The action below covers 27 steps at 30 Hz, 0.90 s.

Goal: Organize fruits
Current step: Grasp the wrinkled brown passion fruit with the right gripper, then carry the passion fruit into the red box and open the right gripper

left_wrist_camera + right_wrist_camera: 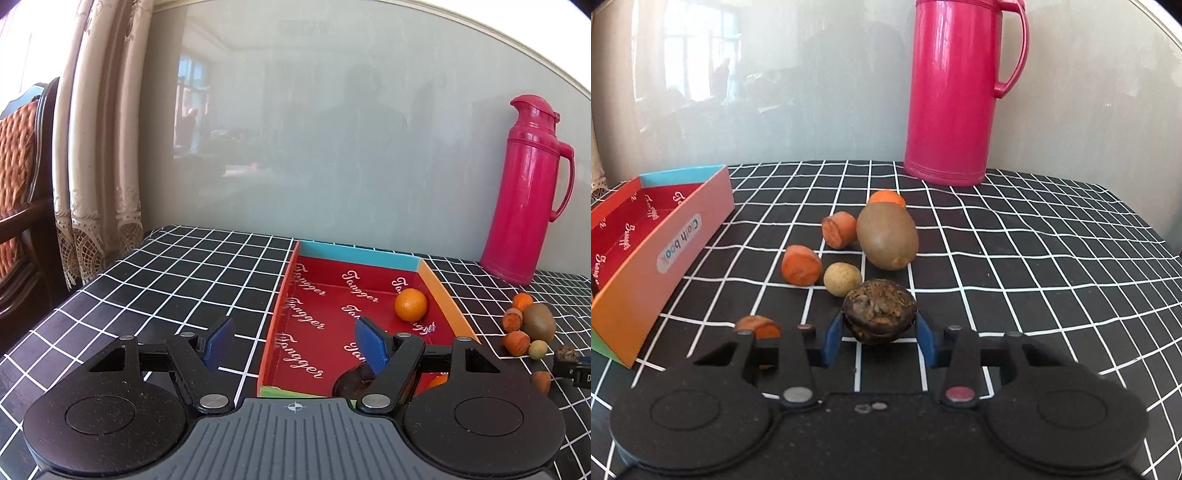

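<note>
Right wrist view: pink thermos (960, 92) stands behind the fruit pile; box (665, 251), labelled "Cloth book", left of the pile, likely the drop-off. Right gripper (879, 338) pinches the dark wrinkled fruit (880, 314) at the pile's near edge, apparently to lift it. Left gripper (293, 343) hovers half-open, empty, over the "Tongger"-printed box.

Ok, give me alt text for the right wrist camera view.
The right gripper pinches a dark wrinkled fruit between its blue fingers on a black checked tablecloth. Beyond lie a kiwi, orange pieces and a small tan fruit, with a pink thermos behind and a colourful box at left.
</note>
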{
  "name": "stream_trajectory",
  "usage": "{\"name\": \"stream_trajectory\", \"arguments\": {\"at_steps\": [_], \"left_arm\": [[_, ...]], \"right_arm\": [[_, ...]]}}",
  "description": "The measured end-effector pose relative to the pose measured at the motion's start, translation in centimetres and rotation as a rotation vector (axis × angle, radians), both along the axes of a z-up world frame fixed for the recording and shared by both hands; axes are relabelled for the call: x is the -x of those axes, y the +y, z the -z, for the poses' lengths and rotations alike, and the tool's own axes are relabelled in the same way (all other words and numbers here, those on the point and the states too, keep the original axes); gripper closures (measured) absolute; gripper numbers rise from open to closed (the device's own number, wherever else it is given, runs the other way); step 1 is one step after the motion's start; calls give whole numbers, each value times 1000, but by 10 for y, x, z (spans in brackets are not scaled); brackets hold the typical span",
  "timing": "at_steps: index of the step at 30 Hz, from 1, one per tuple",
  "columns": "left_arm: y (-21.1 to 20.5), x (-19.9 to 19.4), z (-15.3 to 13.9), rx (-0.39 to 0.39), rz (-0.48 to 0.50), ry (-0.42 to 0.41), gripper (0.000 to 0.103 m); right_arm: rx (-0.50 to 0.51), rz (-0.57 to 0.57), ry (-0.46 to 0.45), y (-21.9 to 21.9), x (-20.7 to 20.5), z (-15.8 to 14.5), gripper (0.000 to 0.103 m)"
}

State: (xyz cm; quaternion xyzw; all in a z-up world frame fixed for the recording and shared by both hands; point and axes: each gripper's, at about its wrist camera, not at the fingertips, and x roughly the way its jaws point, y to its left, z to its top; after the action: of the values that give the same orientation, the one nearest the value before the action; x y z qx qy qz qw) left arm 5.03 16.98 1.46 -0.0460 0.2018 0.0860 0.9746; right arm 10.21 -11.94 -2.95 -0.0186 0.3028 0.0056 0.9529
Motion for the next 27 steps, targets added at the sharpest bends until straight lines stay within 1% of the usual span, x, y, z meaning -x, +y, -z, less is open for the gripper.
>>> {"name": "stream_trajectory", "arguments": {"at_steps": [11,18,27], "left_arm": [[3,0,0,3,-3,0,31],[6,2,0,1,-12,2,31],[22,12,2,-2,-46,1,31]], "right_arm": [[20,-41,-60,17,10,-14,62],[-1,-48,-88,21,14,-22,62],[-26,-108,-143,49,22,-33,62]]}}
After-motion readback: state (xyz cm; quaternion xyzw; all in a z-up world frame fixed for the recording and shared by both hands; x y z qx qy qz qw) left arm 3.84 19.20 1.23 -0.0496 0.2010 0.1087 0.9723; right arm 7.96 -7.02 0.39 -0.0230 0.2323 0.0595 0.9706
